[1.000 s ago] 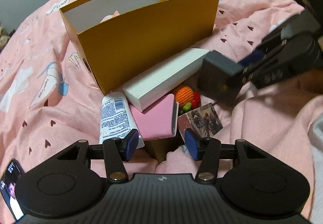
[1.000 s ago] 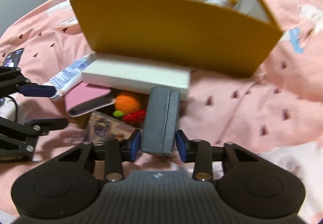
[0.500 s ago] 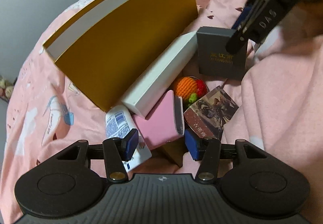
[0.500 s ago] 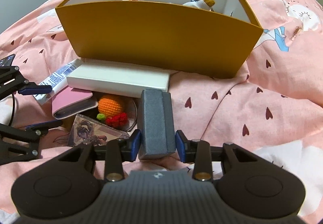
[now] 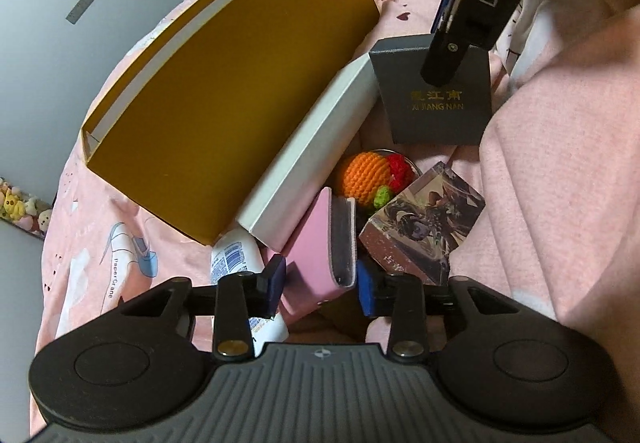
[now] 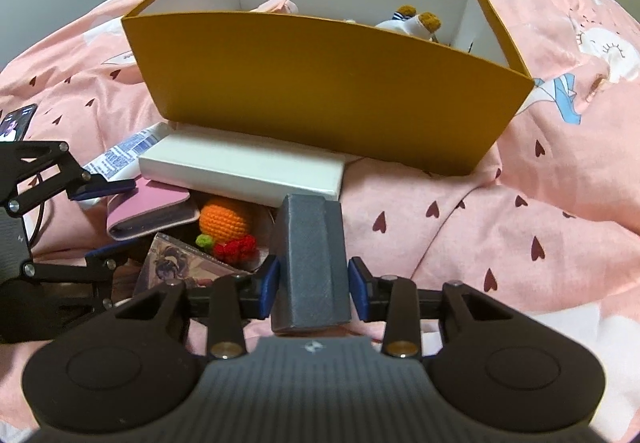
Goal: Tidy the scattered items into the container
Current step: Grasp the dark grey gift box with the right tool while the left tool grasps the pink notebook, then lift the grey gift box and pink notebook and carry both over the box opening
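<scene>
Container (image 6: 332, 91): a mustard-yellow cardboard box with white inner walls, open-topped, standing on a pink heart-print bedspread (image 6: 500, 227), with a soft toy (image 6: 412, 21) visible inside near its right end. White flat box (image 6: 244, 167) lies along the base of the container's near wall, touching it. Dark grey box (image 6: 312, 267), lettered in gold, is clasped on both sides by the right gripper (image 6: 312, 285), with bare bedspread to its right. Pink wallet (image 5: 320, 259) sits between the spread fingers of the left gripper (image 5: 320, 283), neither blue pad pressing it. Printed card box (image 5: 424, 227), orange-and-red crochet fruit (image 5: 372, 179) and white tube (image 5: 236, 259) crowd together just beside the wallet.
</scene>
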### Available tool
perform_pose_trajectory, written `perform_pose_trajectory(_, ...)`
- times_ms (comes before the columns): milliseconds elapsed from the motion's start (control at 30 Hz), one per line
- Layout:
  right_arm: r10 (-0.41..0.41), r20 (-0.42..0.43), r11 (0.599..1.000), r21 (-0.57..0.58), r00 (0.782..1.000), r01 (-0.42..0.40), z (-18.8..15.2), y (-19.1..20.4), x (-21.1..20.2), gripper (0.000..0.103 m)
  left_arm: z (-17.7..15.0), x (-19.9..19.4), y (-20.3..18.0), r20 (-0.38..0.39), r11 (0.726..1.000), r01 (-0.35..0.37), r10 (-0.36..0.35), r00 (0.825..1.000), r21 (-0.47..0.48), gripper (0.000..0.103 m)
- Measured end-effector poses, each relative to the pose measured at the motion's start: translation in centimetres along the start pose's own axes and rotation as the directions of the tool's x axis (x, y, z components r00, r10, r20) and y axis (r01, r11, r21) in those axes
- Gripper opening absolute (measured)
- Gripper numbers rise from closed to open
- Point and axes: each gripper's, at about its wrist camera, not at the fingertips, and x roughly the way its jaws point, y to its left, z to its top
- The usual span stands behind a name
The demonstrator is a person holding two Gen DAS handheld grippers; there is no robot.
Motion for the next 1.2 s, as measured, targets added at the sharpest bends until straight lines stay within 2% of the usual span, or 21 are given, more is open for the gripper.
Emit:
perform_pose_trajectory(167,0.022,0.028,0.999,-0.026,0.999,-0.021,0.0,0.5,-0.9,0.039,0.0,-0.7,0.7,0.022,0.999,-0.015,0.016,1.0,-0.042,0.033)
perform_pose_trajectory(333,0.045,0.062,0.997,-0.069,0.997,-0.041,0.2,1.3,-1.9,0.039,0.7,-1.5,2.5,0.043,0.99,0.004,0.003,0.999,-0.142,0.024)
perform_pose_trajectory(467,0.053,0.087,0.994,-0.095,0.995,-0.045,0.1,1.7,-2.5,0.039,1.1,-2.4,3.9,0.054,0.974,0.034,-0.022,0.998,-0.224,0.023)
perform_pose_trajectory(733,0.06,0.138,0.992,-0.122,0.989,-0.043,0.7,1.8,-4.3,0.039,1.8,-4.4,5.6,0.086,0.949,0.057,-0.031,0.996,-0.311,0.021)
perform_pose_trajectory(800,0.06,0.156,0.991,-0.125,0.986,-0.041,0.9,1.7,-4.9,0.039,2.0,-5.0,6.2,0.101,0.939,0.069,-0.037,0.994,-0.337,0.02)
perform_pose_trajectory(967,0.078,0.204,0.991,-0.12,0.976,-0.054,1.8,1.3,-6.5,0.039,2.5,-6.7,7.8,0.171,0.898,0.161,-0.098,0.98,-0.409,0.019)
perform_pose_trajectory(1100,0.093,0.241,0.991,-0.112,0.966,-0.067,2.6,1.0,-7.7,0.039,3.2,-7.8,8.7,0.215,0.887,0.175,-0.088,0.973,-0.427,0.019)
perform_pose_trajectory(1200,0.095,0.274,0.991,-0.118,0.957,-0.065,3.3,1.0,-8.5,0.039,3.7,-8.4,9.7,0.25,0.869,0.193,-0.084,0.965,-0.456,0.019)
